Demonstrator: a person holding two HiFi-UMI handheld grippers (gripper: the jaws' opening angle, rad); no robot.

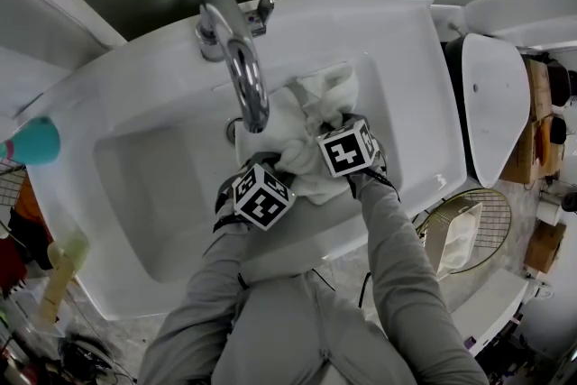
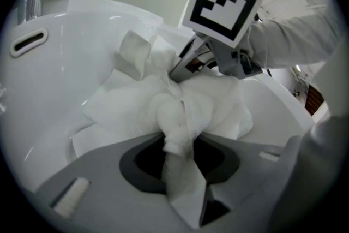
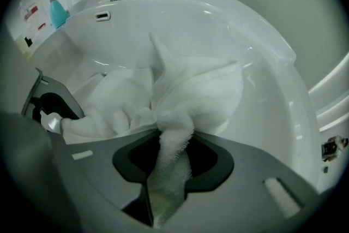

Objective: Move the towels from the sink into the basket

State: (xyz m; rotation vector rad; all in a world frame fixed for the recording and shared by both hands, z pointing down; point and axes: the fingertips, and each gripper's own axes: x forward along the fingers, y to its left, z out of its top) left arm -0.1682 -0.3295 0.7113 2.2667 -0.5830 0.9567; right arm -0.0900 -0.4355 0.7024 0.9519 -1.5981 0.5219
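A white sink holds crumpled towels beside the faucet. The left gripper and right gripper each clamp towel fabric.

The faucet spout hangs just ahead of the left tool, barring that way. The right tool crowds its right side, with towels bunched between them. Left of the left tool the sink lies bare. Right of the right tool, past the rim, stands the basket.

We reach both arms up from the bottom edge to mid-frame. Side by side, our left hand-held gripper and right hand-held gripper each clamp the towel between nearly closed jaws.
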